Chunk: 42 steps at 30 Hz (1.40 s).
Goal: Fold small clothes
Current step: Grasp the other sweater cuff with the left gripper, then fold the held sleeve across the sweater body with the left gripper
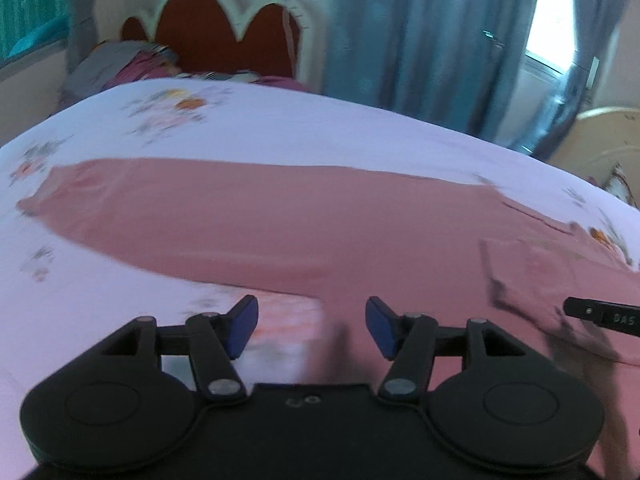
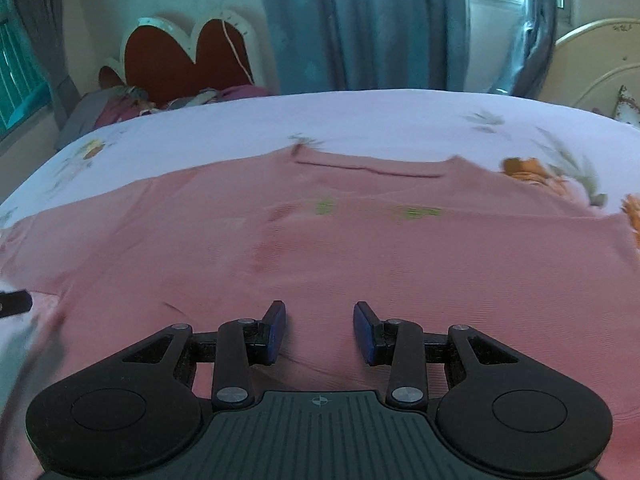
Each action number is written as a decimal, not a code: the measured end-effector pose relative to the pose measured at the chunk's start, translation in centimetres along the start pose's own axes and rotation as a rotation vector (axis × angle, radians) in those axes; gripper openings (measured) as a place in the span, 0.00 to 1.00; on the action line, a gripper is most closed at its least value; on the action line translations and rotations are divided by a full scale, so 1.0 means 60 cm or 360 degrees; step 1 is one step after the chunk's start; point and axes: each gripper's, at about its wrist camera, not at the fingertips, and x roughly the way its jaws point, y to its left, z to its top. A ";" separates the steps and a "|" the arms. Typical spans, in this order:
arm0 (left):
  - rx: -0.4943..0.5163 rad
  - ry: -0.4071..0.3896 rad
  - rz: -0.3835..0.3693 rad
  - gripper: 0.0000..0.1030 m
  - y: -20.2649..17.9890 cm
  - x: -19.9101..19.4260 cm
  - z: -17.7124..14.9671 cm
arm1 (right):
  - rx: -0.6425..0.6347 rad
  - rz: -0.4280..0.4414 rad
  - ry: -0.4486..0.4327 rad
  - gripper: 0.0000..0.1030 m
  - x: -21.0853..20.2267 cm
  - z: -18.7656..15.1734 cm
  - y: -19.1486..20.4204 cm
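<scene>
Pink garment (image 2: 320, 248) spread flat across the bed sheet (image 2: 360, 120), lengthwise left to right; looks like a long-sleeved top, neckline (image 2: 368, 170) on the far edge in the right wrist view, small green marks just below it. From the left wrist view, a long pink strip (image 1: 240, 216) running across, likely a sleeve or the body already narrowed; blur makes it hard to tell. Near edge at lower centre possibly doubled over, not certain.

Progress, as a judgement: early to middle. Laid out and smoothed, perhaps one lengthwise fold in; crosswise folds into a compact bundle not yet done.

Left gripper (image 1: 312, 328) above the near edge, jaws apart, nothing between the pads. Right gripper (image 2: 320, 332) over the pink cloth, jaws also apart, narrower gap, nothing clamped. Right gripper's tip just visible at the edge of the left view.

Around: white floral sheet, red scalloped headboard (image 1: 224, 36), heap of other clothes (image 1: 132, 64) at the head of the bed, blue curtains (image 2: 360, 20), cream bed frame (image 2: 600, 60) to the right. Nothing lying on the garment; the clothes heap well apart. Heavy motion blur.
</scene>
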 end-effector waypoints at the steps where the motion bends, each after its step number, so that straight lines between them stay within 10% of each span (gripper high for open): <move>1: -0.0023 -0.0001 0.0010 0.57 0.018 0.004 0.002 | 0.0006 -0.0006 -0.0006 0.36 0.004 0.005 0.010; 15: -0.0423 0.0034 0.0247 0.57 0.314 0.084 0.073 | 0.0025 -0.0160 -0.0010 0.36 0.052 0.000 0.091; 27: -0.0620 -0.0076 0.0289 0.55 0.406 0.145 0.098 | 0.0017 -0.0240 0.0017 0.36 0.066 -0.007 0.115; 34: -0.0793 -0.0205 0.0271 0.06 0.448 0.163 0.102 | 0.0004 -0.0283 0.0013 0.36 0.068 -0.011 0.125; 42: -0.0538 -0.0385 0.0069 0.05 0.356 0.108 0.135 | 0.0042 -0.0271 -0.0002 0.36 0.058 -0.003 0.124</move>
